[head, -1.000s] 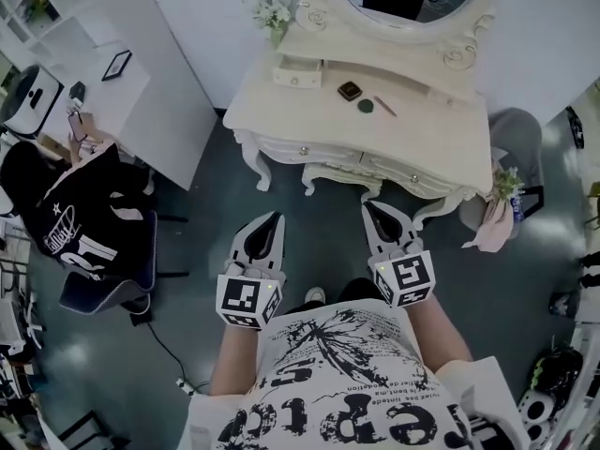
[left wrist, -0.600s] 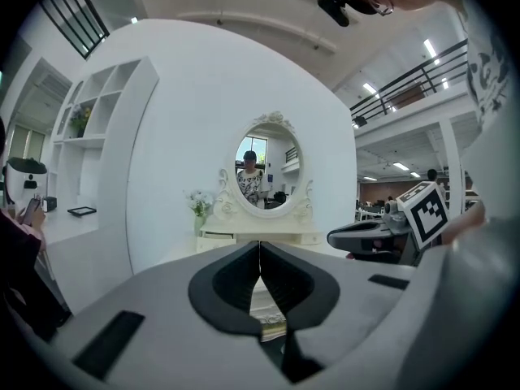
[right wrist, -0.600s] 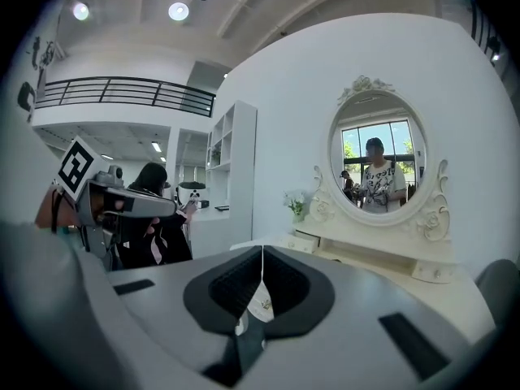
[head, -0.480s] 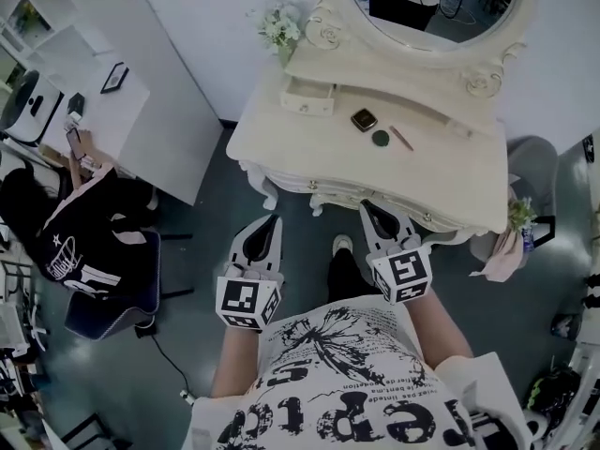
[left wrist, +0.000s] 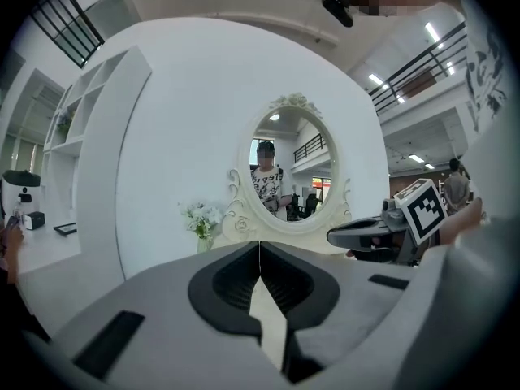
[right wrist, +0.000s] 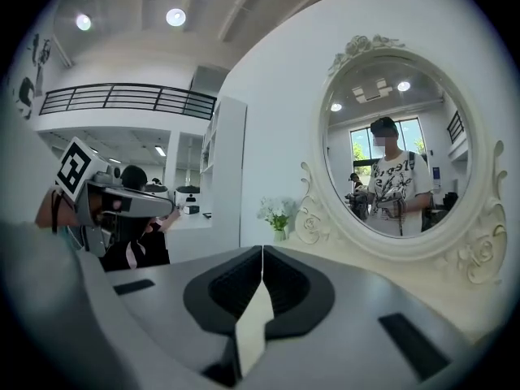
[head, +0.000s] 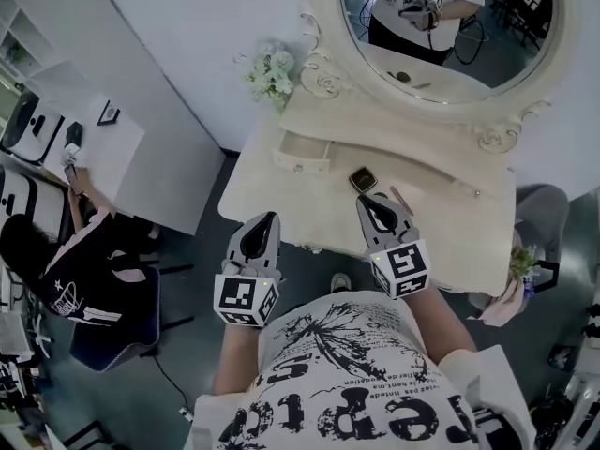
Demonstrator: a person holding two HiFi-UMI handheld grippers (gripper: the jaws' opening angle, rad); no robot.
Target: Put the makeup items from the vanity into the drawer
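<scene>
White wall [head: 187, 54] above a dark grey floor [head: 178, 345]. At left, a white side desk [head: 117, 153] with a seated person [head: 84, 270] on a dark chair [head: 112, 331]. Tall white shelving [left wrist: 89, 112] stands beside the wall. Overhead are round ceiling lights [right wrist: 175, 16] and a black-railed gallery [right wrist: 122, 100].

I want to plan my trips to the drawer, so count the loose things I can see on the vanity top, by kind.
Dark square compact case: 1
Thin brownish pencil-like stick: 1
White flower bunch: 1
Total: 3. The tip of the shut right claw covers part of the top, so something more may lie under it.
</scene>
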